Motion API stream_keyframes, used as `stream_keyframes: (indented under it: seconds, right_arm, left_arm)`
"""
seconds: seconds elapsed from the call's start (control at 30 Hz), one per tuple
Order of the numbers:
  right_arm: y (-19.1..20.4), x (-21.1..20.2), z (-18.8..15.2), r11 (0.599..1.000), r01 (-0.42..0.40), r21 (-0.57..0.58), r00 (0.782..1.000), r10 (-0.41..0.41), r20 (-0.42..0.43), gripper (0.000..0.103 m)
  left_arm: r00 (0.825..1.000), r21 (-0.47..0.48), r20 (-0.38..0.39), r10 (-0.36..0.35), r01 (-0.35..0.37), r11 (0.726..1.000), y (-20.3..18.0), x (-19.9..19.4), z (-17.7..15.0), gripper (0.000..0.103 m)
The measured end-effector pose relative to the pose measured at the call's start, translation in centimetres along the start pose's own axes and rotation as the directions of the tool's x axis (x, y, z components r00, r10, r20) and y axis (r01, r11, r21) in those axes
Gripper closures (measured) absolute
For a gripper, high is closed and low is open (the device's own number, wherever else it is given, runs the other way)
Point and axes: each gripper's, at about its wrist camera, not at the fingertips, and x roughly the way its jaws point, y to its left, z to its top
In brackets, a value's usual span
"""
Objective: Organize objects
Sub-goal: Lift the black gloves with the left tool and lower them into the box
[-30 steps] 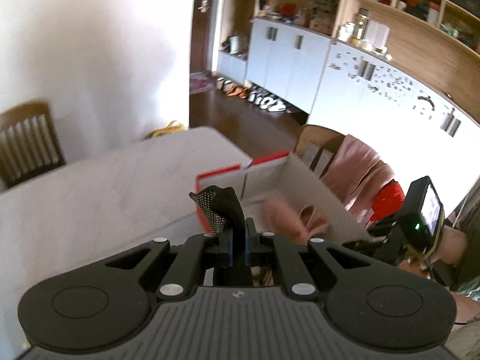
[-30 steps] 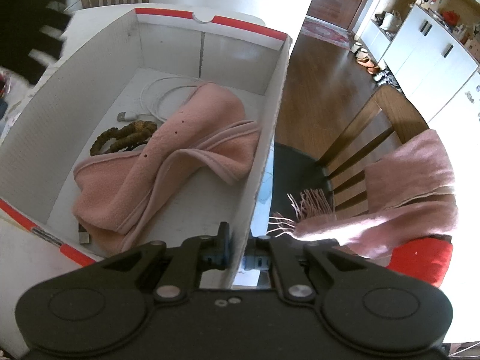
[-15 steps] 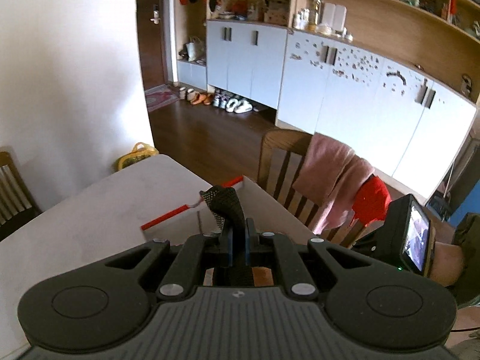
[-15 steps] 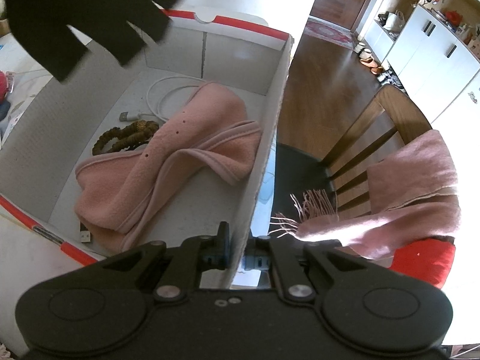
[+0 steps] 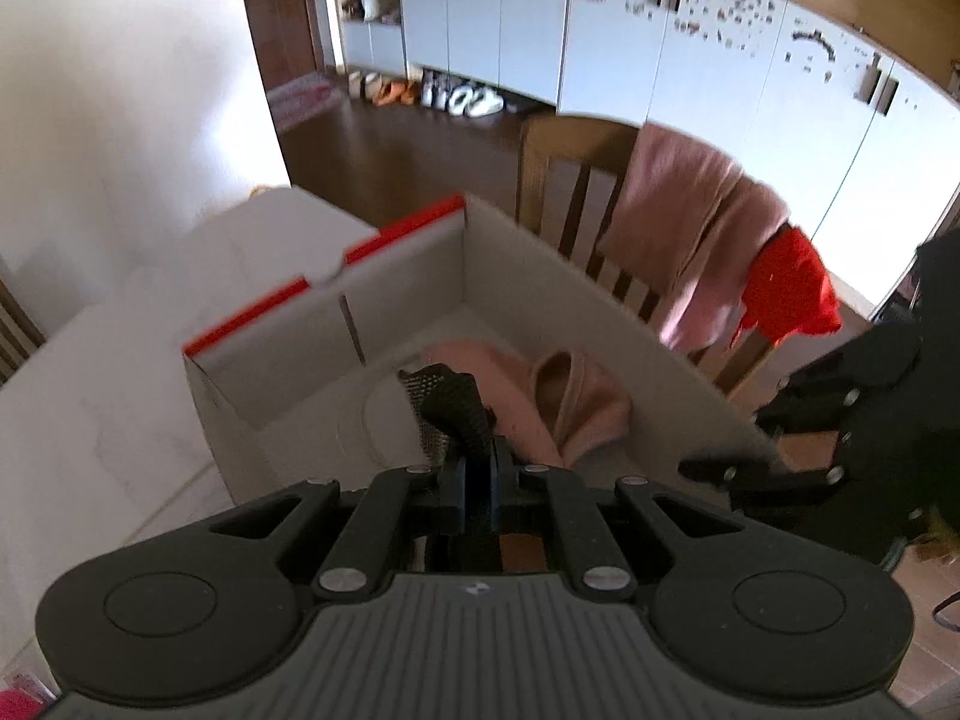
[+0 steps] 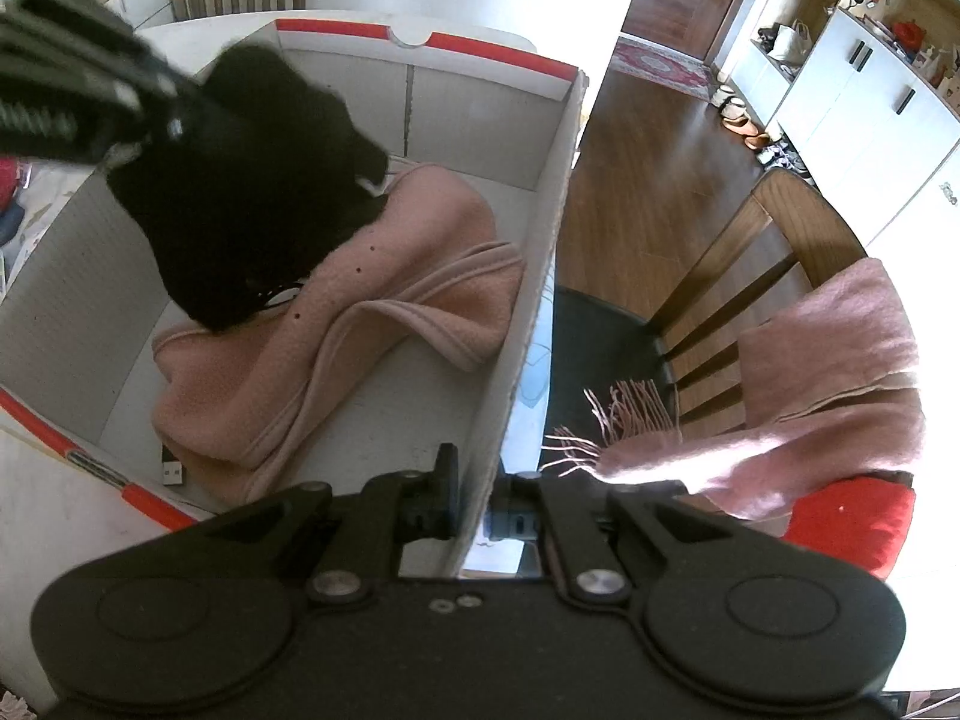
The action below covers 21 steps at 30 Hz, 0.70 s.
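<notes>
The left gripper (image 5: 478, 480), fingers clamped on a black mesh item (image 6: 240, 192), has swung over the cardboard box (image 6: 540, 276) above the pink towel (image 6: 372, 324); release looks near. The right gripper (image 6: 474, 504) pinches the box wall.

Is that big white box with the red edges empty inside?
No: the right wrist view shows a crumpled pink towel lying on the floor of the box, with a black cloth hanging down over it.

White box (image 6: 543, 228) with red rim — pink towel (image 6: 384, 324), black mesh cloth (image 6: 240, 192).
</notes>
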Motion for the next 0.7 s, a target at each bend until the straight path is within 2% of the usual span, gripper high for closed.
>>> stream_keyframes:
  seconds: [0.33,0.6,0.7]
  right_arm:
    - [0.1,0.1,0.0,1.0,-0.002,-0.004,1.0,0.002,-0.001,0.097]
    - [0.0,0.1,0.0,1.0,-0.002,-0.003,1.0,0.002,-0.004,0.097]
    - [0.0,0.1,0.0,1.0,-0.001,-0.002,1.0,0.001,-0.006,0.097]
  left_arm:
    - [0.99,-0.011,-0.122,-0.065,0.064,0.998,-0.6,3.0,-2.2,0.097]
    - [0.983,-0.024,-0.158,-0.09,0.087,0.996,-1.0,3.6,-3.1,0.096]
    - [0.982,-0.023,-0.161,-0.094,0.091,0.996,-1.0,3.4,-3.3,0.091]
